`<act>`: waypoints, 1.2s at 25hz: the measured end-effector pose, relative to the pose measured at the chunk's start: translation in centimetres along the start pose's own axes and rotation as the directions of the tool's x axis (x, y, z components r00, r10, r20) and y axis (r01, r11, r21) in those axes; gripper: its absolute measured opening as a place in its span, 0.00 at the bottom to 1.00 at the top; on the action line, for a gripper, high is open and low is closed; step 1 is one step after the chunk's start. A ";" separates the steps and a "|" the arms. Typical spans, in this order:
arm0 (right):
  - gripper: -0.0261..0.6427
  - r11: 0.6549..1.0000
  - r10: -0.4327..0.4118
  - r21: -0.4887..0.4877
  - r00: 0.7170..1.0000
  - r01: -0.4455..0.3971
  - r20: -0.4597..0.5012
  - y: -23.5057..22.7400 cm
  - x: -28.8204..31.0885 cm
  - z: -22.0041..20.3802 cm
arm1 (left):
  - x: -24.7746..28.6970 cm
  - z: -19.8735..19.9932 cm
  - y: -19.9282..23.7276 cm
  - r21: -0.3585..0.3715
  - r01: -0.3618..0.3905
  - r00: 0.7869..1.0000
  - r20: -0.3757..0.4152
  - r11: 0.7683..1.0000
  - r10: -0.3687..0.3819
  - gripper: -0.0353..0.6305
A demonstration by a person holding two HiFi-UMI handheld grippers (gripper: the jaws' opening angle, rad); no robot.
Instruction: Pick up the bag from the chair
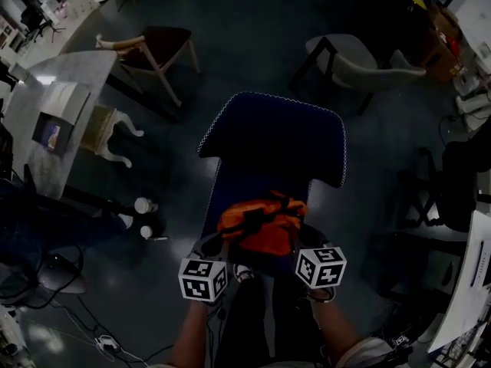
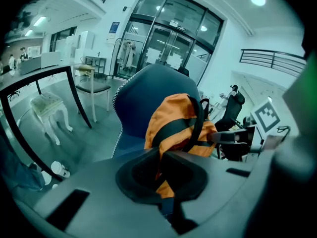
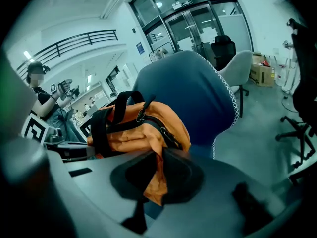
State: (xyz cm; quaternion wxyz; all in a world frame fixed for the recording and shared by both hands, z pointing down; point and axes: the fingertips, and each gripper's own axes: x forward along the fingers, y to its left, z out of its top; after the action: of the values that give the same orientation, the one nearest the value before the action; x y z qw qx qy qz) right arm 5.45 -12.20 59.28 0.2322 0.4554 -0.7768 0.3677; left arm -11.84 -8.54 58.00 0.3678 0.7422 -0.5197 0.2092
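An orange bag (image 1: 261, 225) with black straps rests on the seat of a dark blue chair (image 1: 272, 140) in the head view. My left gripper (image 1: 211, 245) holds the bag's left edge and my right gripper (image 1: 305, 240) holds its right edge. In the left gripper view the jaws are shut on a fold of the orange bag (image 2: 183, 123), with my left gripper (image 2: 161, 170) pinching the cloth. The right gripper view shows the same on the other side: my right gripper (image 3: 156, 175) is shut on the orange bag (image 3: 143, 125), whose cloth hangs down between the pads.
A grey armchair (image 1: 360, 64) stands at the back right, a wooden chair (image 1: 157, 52) at the back left. A marble table (image 1: 57, 110) and white stool (image 1: 107, 133) stand left. Two paper cups (image 1: 143, 217) sit on the floor by the chair. Black office chairs (image 1: 453, 182) stand right.
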 end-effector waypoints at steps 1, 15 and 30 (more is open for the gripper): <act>0.11 1.000 0.001 -0.004 1.000 -0.001 0.001 0.4 -0.5 0.1 | -0.6 -0.1 -0.1 -0.004 0.003 1.000 0.001 1.000 -0.003 0.08; 0.11 0.999 -0.005 -0.049 0.997 0.009 0.081 5.1 -7.3 4.1 | -7.9 4.9 -2.4 0.090 0.062 0.996 0.056 0.994 -0.067 0.08; 0.11 0.997 0.023 -0.082 0.976 -0.006 0.215 8.7 -11.4 10.3 | -13.2 11.7 -3.4 0.101 0.039 0.974 0.218 0.994 -0.060 0.08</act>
State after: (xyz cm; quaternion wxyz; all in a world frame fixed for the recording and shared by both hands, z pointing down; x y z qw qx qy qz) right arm 3.00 -11.35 41.80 0.1621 0.4772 -0.8149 0.2862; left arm -14.48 -8.70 40.26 0.2767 0.7904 -0.5280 0.1410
